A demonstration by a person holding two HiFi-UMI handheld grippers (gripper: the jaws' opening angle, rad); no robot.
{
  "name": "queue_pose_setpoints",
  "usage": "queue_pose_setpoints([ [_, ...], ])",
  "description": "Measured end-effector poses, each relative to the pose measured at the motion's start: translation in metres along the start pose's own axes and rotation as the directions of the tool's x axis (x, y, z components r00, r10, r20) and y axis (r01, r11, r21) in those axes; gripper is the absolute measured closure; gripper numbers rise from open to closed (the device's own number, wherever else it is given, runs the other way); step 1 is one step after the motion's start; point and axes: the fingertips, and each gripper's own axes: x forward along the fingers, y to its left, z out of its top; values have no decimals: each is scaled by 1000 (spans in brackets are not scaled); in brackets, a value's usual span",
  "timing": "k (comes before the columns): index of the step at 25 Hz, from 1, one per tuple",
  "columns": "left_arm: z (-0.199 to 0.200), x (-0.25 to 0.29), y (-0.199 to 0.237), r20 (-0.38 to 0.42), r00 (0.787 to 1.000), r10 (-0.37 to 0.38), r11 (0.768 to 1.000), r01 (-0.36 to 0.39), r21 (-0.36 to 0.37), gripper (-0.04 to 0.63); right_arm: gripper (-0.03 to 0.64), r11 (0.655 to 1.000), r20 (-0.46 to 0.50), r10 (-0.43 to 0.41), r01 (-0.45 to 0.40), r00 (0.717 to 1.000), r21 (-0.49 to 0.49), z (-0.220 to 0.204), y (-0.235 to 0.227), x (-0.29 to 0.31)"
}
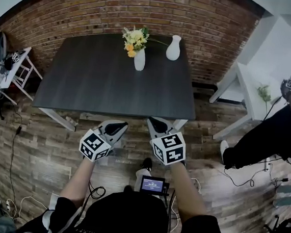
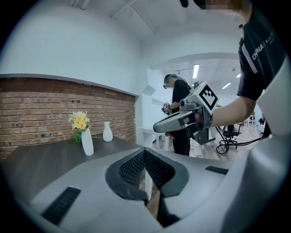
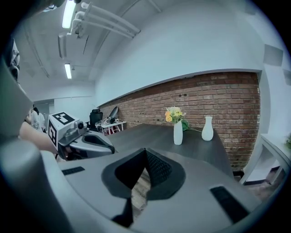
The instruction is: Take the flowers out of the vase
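A slim white vase (image 1: pixel 139 59) with yellow flowers (image 1: pixel 134 39) stands at the far side of the dark table (image 1: pixel 97 83). An empty white vase (image 1: pixel 173 48) stands to its right. Both show again in the left gripper view, vase (image 2: pixel 87 142) and flowers (image 2: pixel 79 121), and in the right gripper view, vase (image 3: pixel 178 133) and flowers (image 3: pixel 174 114). My left gripper (image 1: pixel 115 128) and right gripper (image 1: pixel 158 125) hover side by side at the table's near edge, far from the vases. Both are shut with nothing in them, as their own views show: left gripper (image 2: pixel 144 150), right gripper (image 3: pixel 145 151).
A brick wall (image 1: pixel 145 11) runs behind the table. A white stool (image 1: pixel 24 71) with gear stands at the left and a white table (image 1: pixel 251 82) at the right. A person in dark trousers (image 1: pixel 266 135) sits at the right. Cables lie on the wooden floor (image 1: pixel 30 148).
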Motion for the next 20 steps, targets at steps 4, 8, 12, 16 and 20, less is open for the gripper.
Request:
queue_pose_setpoints([
  [4,15,33,46,-21,1000,22,999,-22,26,594,612,1000,14,23,-23,1000,-6,25,-40,38],
  [8,38,68,89,-19,999,50,998,-50,29,594,612,999,23,49,-49,999,-11,53,-83,71],
  [12,47,98,122,-12,996,83,997,-83,-1,594,612,997,24,79,-79,997,-13,66,-120,98],
  [16,44,116,147,-16,994,110,993,-111,-34,594,612,994,9,106,-106,994,-7,67,-141,126],
  [20,40,128,178,-14,993,117,991,-118,-68,594,612,992,0,125,-125,992,2,74,-152,156],
])
